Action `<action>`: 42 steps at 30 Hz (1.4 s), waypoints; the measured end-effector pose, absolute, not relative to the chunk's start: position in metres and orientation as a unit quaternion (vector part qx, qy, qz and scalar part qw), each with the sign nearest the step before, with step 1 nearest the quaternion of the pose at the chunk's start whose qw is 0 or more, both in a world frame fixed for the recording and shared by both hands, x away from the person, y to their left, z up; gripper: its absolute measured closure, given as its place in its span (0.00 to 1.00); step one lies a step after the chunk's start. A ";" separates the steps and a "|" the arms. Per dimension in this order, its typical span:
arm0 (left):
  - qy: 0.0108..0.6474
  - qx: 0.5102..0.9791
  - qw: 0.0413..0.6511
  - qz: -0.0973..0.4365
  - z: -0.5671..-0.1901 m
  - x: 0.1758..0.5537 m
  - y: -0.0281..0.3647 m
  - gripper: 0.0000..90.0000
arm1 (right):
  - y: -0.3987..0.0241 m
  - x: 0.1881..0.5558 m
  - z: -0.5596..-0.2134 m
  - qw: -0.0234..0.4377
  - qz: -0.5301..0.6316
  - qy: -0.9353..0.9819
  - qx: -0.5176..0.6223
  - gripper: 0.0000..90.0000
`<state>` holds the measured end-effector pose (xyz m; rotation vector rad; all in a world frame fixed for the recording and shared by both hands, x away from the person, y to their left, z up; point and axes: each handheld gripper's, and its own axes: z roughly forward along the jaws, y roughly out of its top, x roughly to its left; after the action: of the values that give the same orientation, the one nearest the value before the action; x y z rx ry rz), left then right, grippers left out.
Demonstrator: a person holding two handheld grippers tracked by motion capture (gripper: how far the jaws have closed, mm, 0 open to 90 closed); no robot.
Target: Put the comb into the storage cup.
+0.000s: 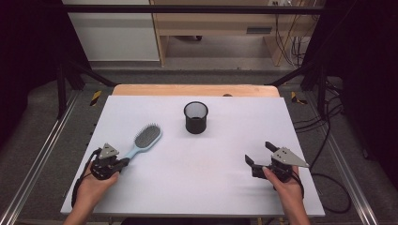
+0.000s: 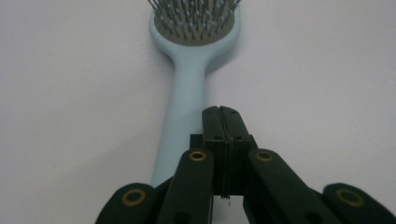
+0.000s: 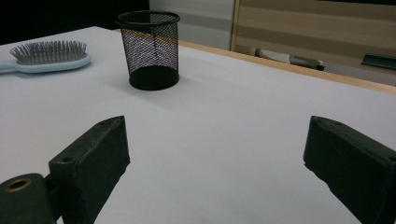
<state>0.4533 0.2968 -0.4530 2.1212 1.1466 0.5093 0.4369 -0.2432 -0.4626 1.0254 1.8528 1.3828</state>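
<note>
A light blue hairbrush (image 1: 145, 139) lies bristles-up on the left of the white table (image 1: 202, 187), its handle pointing toward the person. My left gripper (image 1: 125, 161) sits at the handle's end. In the left gripper view the jaws of the left gripper (image 2: 220, 113) are pressed together with nothing between them, and the hairbrush (image 2: 187, 79) handle runs just below and left of them. A black mesh cup (image 1: 195, 117) stands upright at the middle back. My right gripper (image 1: 258, 152) rests at the front right, open and empty, facing the mesh cup (image 3: 149, 49) across bare table.
A wooden strip (image 1: 195, 90) runs along the table's far edge. Beyond it are a floor, a wooden shelf unit (image 1: 211, 28) and cables (image 1: 291, 42). Metal rails (image 1: 42, 154) flank both sides of the table. The hairbrush (image 3: 49, 57) head shows left of the cup in the right gripper view.
</note>
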 end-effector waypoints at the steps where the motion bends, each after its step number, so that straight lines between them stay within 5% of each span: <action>1: 0.440 0.810 0.333 0.196 -0.451 0.455 0.297 1.00 | -0.243 0.437 -0.463 0.301 0.521 0.699 0.386 0.08; 5: 0.446 0.801 0.339 0.210 -0.447 0.464 0.298 0.90 | -0.243 0.437 -0.463 0.301 0.521 0.700 0.384 0.08; 13: 0.450 0.795 0.347 0.212 -0.451 0.482 0.293 0.41 | -0.243 0.437 -0.463 0.299 0.521 0.701 0.384 0.07; 22: 0.456 0.802 0.332 0.196 -0.461 0.493 0.287 0.15 | -0.242 0.437 -0.463 0.297 0.520 0.703 0.384 0.07; 27: 0.459 0.805 0.321 0.194 -0.465 0.498 0.285 0.20 | -0.242 0.437 -0.463 0.296 0.520 0.703 0.385 0.07; 42: 0.450 0.825 0.294 0.175 -0.468 0.503 0.278 0.57 | -0.242 0.437 -0.463 0.295 0.519 0.705 0.384 0.07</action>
<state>0.5030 0.2779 -0.4685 2.1967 1.1996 0.4650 0.4374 -0.2417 -0.4632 1.0227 1.8756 1.3810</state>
